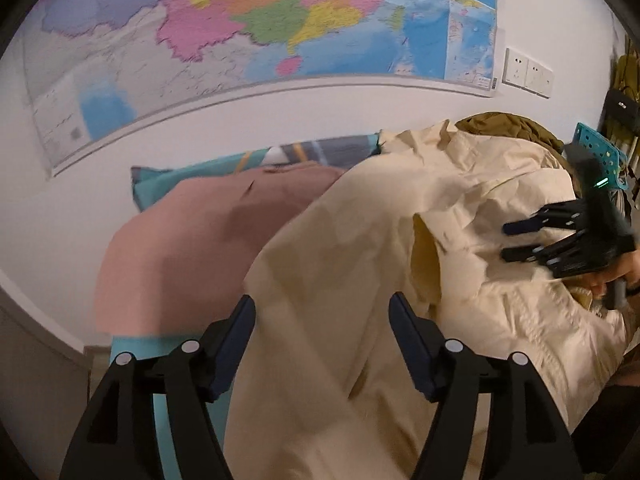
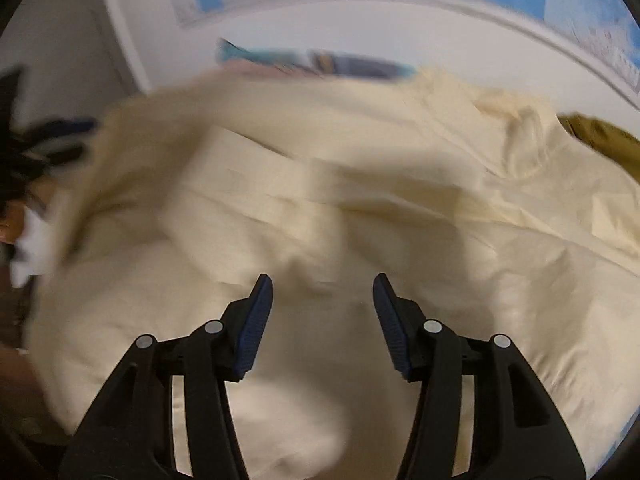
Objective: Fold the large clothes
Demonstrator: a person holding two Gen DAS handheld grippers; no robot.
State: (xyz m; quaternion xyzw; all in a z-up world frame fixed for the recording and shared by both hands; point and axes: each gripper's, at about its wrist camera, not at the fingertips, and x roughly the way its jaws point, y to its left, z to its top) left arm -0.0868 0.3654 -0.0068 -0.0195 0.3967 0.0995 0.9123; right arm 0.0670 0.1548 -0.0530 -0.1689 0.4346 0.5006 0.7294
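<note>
1. Seen from the left wrist, the left gripper (image 1: 322, 312) stands with its jaws apart and nothing pinched; the near edge of the cream garment (image 1: 400, 240) runs just under and between them. The garment lies in a rumpled heap on the bed, stretching from this gripper away to the right, with a pink sheet (image 1: 180, 248) beside its left edge and an olive cloth (image 1: 508, 126) behind its far end. The right gripper (image 1: 520, 240) hovers over the garment's right side, jaws parted and empty.

2. The wall map (image 1: 240, 20) hangs behind the garment; its lettering is too small to read.

3. From the right wrist, blurred, the right gripper (image 2: 323, 292) is likewise spread open and empty, the cream garment (image 2: 360, 184) directly below and ahead, its length running left to right. Both grippers appear about equally near; the left gripper (image 2: 52, 140) shows dimly at the garment's left edge.

4. No brand or label is legible.
</note>
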